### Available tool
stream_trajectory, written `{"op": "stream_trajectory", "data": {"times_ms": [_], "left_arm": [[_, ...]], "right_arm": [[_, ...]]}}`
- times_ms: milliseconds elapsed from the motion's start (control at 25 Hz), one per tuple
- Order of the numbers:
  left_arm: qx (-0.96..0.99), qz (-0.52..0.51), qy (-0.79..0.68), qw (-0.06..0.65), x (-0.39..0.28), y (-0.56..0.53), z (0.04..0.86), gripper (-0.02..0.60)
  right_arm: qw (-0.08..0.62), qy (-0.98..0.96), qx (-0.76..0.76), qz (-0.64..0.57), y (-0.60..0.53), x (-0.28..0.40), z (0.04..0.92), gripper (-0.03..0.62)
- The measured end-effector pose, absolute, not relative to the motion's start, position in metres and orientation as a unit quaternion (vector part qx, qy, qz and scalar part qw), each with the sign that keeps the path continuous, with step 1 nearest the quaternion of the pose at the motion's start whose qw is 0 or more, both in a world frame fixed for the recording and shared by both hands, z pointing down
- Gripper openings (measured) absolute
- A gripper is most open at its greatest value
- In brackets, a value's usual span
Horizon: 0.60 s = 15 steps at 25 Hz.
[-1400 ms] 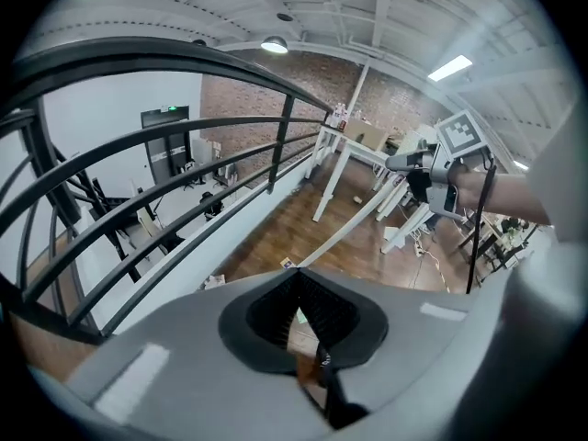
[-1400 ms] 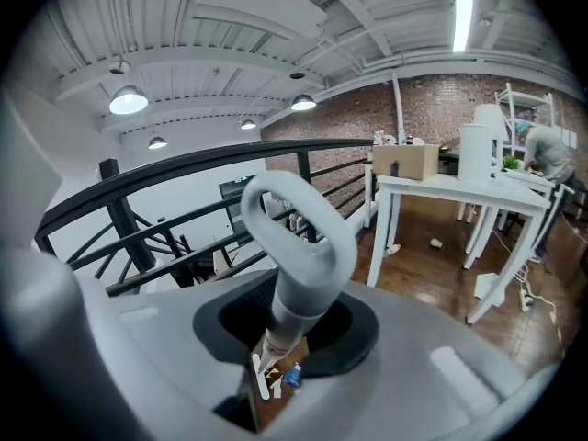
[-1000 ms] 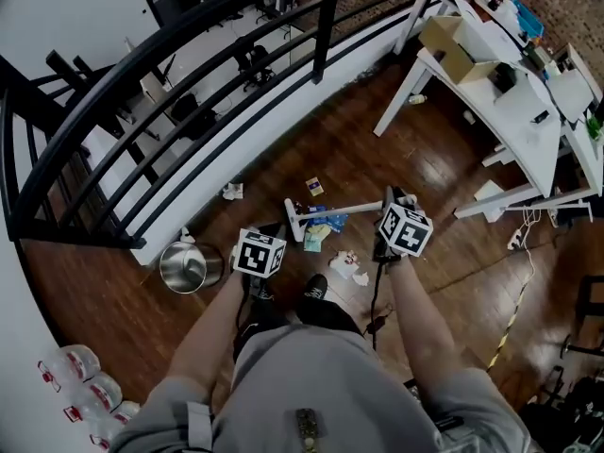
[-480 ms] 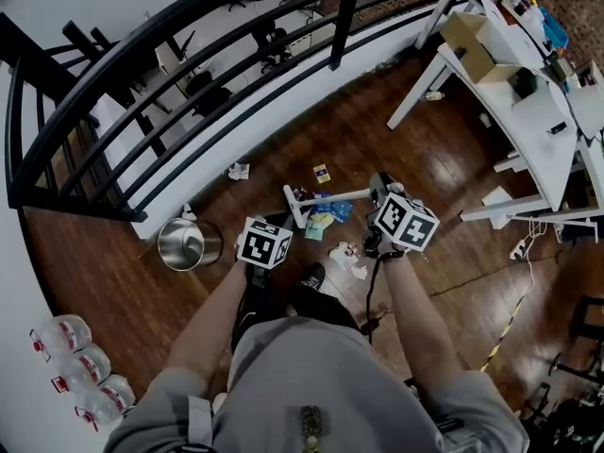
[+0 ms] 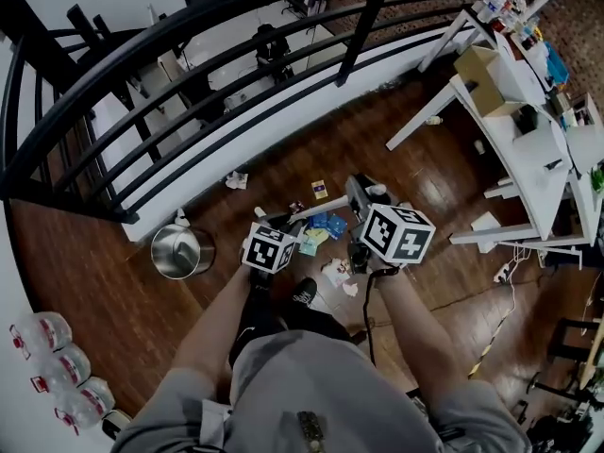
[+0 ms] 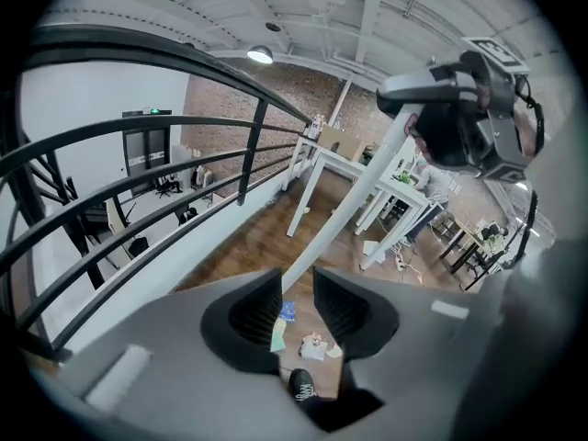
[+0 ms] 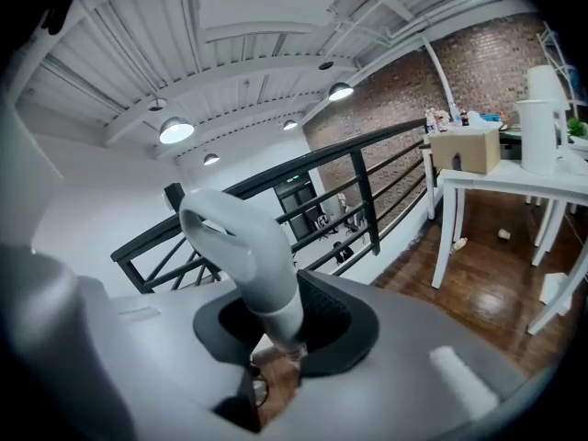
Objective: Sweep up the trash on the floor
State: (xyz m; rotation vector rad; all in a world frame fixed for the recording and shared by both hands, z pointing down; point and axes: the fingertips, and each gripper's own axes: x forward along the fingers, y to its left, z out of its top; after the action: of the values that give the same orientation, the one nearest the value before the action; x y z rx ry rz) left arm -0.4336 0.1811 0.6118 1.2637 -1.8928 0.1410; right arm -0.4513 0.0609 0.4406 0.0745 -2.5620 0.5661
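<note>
Floor (image 5: 415,173): open strip between railing (image 5: 236,74) and table (image 5: 528,159); bin (image 5: 182,250) at the railing's foot.
Trash (image 5: 326,225): scattered on the floor just beyond both grippers.
Left gripper (image 6: 297,306): jaws just opened, pole (image 6: 349,214) loose between them.
Right gripper (image 7: 276,324): clamped on the pole's looped top, higher than before.
</note>
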Motion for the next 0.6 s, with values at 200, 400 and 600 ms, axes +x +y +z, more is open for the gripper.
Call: {"op": "stream_trajectory", "data": {"times_ms": [200,400,600], "left_arm": [[0.501,0.053,-0.767,0.397,-0.471,0.192,0.616,0.186],[0.478,0.062,-0.788,0.384,-0.518,0.222,0.627,0.227],[0.45,0.076,-0.813,0.362,-0.565,0.265,0.631,0.143]], "right_arm": [[0.261,-0.945,-0.02,0.198,0.119,-0.497,0.415,0.064],[0.269,-0.943,-0.074,0.182,0.179,-0.544,0.4,0.064],[0.275,-0.938,-0.135,0.163,0.235,-0.584,0.398,0.064]]}}
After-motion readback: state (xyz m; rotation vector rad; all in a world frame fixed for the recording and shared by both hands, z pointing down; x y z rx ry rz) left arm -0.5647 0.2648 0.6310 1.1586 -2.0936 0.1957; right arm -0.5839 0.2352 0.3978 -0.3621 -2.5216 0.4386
